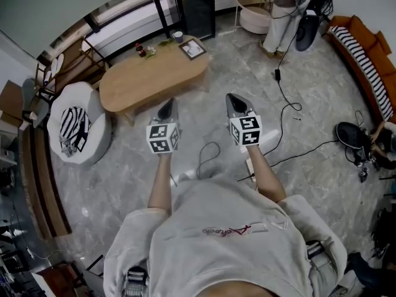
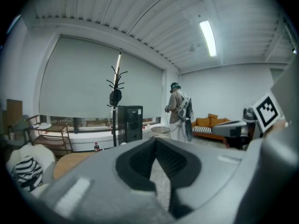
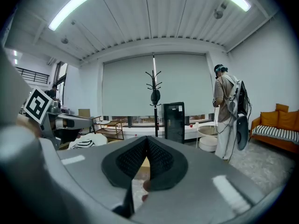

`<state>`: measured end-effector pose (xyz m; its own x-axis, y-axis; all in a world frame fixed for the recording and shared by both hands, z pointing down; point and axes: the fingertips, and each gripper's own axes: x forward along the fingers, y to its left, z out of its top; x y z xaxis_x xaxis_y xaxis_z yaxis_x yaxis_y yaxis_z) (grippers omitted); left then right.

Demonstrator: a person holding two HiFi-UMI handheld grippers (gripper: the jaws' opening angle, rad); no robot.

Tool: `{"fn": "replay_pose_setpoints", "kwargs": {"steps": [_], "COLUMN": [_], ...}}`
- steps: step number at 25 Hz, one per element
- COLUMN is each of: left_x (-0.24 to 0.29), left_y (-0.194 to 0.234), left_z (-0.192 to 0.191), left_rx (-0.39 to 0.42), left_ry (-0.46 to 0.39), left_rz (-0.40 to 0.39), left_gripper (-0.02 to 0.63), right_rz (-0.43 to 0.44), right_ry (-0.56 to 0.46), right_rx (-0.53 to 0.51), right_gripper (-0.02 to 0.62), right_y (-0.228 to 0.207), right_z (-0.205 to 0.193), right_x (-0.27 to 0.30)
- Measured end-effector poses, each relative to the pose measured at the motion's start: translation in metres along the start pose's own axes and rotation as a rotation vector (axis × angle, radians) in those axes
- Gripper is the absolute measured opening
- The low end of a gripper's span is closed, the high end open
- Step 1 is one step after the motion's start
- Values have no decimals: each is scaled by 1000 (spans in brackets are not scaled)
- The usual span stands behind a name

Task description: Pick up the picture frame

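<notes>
The picture frame (image 1: 192, 48), dark-edged with a pale picture, lies flat near the right end of the oval wooden coffee table (image 1: 148, 79) in the head view. Both grippers hover over the floor short of the table. My left gripper (image 1: 166, 108) is shut and empty, pointing toward the table's near edge. My right gripper (image 1: 236, 103) is shut and empty too, level with the left and to its right. In the left gripper view the left gripper (image 2: 156, 146) shows its jaws meeting with nothing between; the frame is hidden there. The right gripper (image 3: 145, 146) looks the same in its own view.
A small bottle (image 1: 141, 51) and a cup (image 1: 177, 36) stand on the table's far side. A white armchair (image 1: 77, 125) with a striped cushion sits left of the table. Cables (image 1: 288, 107) trail across the marble floor. Another person (image 1: 279, 17) stands at the back, beside an orange sofa (image 1: 365, 57).
</notes>
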<state>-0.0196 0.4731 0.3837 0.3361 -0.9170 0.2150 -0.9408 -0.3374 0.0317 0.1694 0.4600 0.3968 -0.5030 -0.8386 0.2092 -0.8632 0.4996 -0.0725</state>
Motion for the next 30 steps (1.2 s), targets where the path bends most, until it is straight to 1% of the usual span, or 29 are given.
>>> {"fn": "replay_pose_setpoints", "kwargs": {"steps": [7, 12, 15, 19, 30], "left_x": [4, 9, 14, 18, 46], "left_y": [-8, -16, -20, -18, -3], "left_z": [-4, -4, -6, -11, -5], "left_rx": [-5, 2, 2, -3, -9], "left_ry": [5, 5, 9, 11, 4], "left_rz": [24, 18, 12, 16, 10], "left_gripper": [2, 2, 2, 2, 2], "right_rz": [21, 34, 25, 19, 25], "right_ry": [13, 21, 19, 20, 12], "right_rx": [-4, -10, -7, -2, -7], "right_gripper": [6, 6, 5, 5, 6], "right_y": [-11, -14, -20, -22, -31], "right_z": [-7, -13, -14, -19, -9], "right_x": [-5, -9, -9, -4, 29]}}
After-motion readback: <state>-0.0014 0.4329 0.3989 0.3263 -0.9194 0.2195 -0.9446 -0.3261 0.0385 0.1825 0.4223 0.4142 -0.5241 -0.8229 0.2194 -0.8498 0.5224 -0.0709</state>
